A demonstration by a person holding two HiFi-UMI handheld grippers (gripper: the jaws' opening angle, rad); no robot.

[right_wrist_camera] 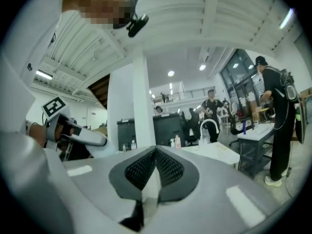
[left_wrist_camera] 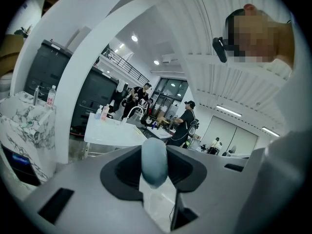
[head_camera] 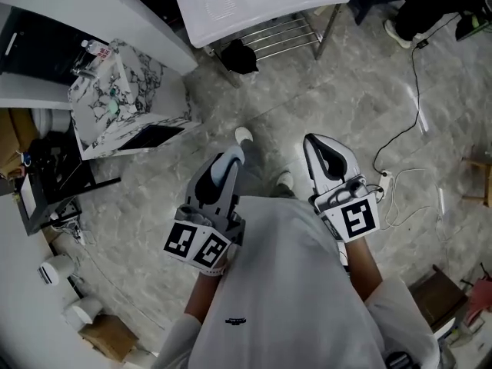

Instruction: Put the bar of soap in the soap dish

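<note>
A pale blue-grey oval bar of soap stands upright between the jaws of my left gripper, which is shut on it. In the head view the soap shows at that gripper's tip, held over the floor in front of the person's body. My right gripper hangs beside it to the right; its jaws are shut together with nothing between them. I cannot make out a soap dish in any view. A white sink table with a tap stands ahead.
A marble-patterned cabinet stands at the left, with dark shelving and boxes behind it. A wire rack sits under the white table. Cables trail over the grey floor at the right. People stand in the background of both gripper views.
</note>
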